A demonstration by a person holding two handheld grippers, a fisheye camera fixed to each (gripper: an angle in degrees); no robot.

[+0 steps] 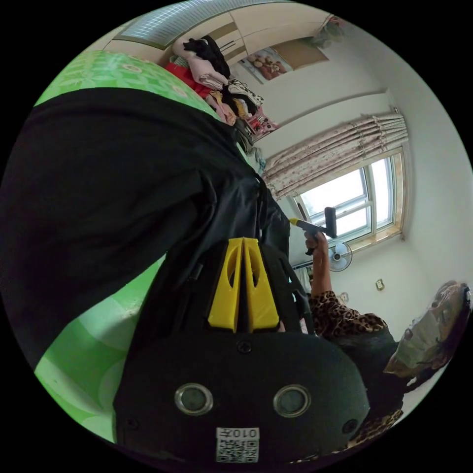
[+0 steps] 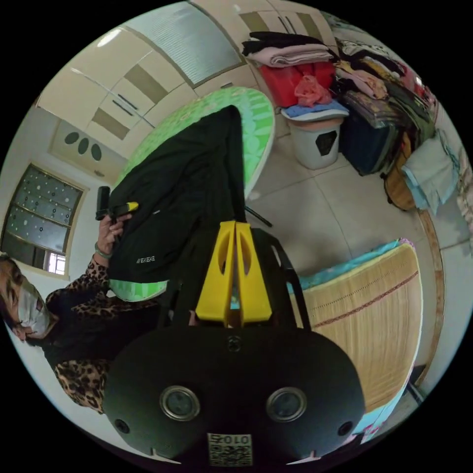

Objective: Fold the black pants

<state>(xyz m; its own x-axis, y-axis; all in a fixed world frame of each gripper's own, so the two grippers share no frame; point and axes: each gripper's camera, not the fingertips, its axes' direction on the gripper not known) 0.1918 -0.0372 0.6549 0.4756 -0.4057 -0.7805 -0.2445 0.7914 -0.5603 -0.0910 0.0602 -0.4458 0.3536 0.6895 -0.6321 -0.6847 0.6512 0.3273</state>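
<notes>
Two hand-held grippers, left (image 1: pixel 243 242) and right (image 2: pixel 234 225), both pinched shut, nothing visibly caught. Black pants (image 2: pixel 187 187) draped over green bench (image 2: pixel 256 113) just ahead; soft, limp, light. Best taken at the waistband.

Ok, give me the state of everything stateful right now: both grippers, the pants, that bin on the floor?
left gripper: jaws closed together, pinching the pants' edge
right gripper: jaws closed together, gripping black fabric
black pants: one end lifted by both grippers, the rest draped on the green table
white bin: upright, folded clothes stacked on top
</notes>
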